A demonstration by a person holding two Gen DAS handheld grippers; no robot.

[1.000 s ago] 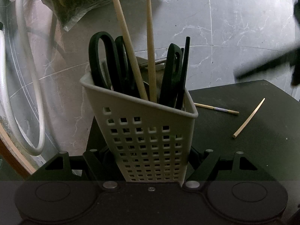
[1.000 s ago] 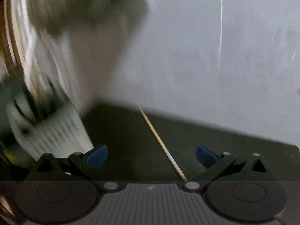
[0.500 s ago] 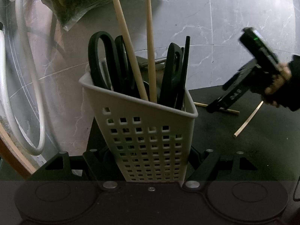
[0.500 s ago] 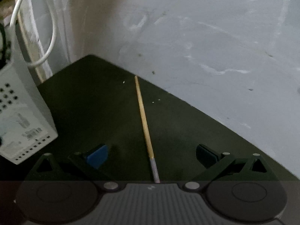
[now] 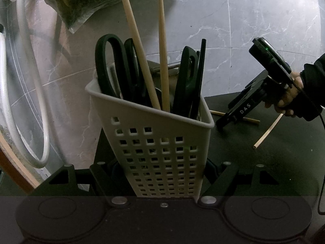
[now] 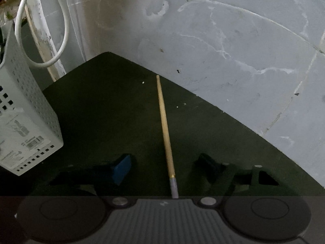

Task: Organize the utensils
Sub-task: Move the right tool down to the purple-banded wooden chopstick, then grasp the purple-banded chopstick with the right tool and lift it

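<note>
My left gripper [image 5: 164, 174] is shut on a white perforated utensil basket [image 5: 162, 142], which it holds tilted. In the basket stand black scissors [image 5: 109, 67], two wooden chopsticks [image 5: 140, 57] and black utensils [image 5: 186, 81]. My right gripper [image 6: 165, 169] points down at the dark table, and its jaws are closing. A wooden chopstick [image 6: 162, 118] with a grey tip lies between its pads [image 6: 121, 168], which do not touch it. In the left wrist view this right gripper [image 5: 223, 123], held by a hand in a dark sleeve, stands over that chopstick [image 5: 251, 120]. A second chopstick [image 5: 268, 131] lies beside it.
The dark table [image 5: 264, 172] ends close behind the chopsticks, its edge [image 6: 203, 99] running diagonally over a grey marble floor. A white hose [image 5: 26, 81] and a plastic bag of greens [image 5: 85, 0] lie to the left. The basket [image 6: 30, 122] stands left of my right gripper.
My right gripper swung in from the right, dropped over the grey-tipped chopstick, and its jaws have narrowed around it. The left gripper and basket stayed still.
</note>
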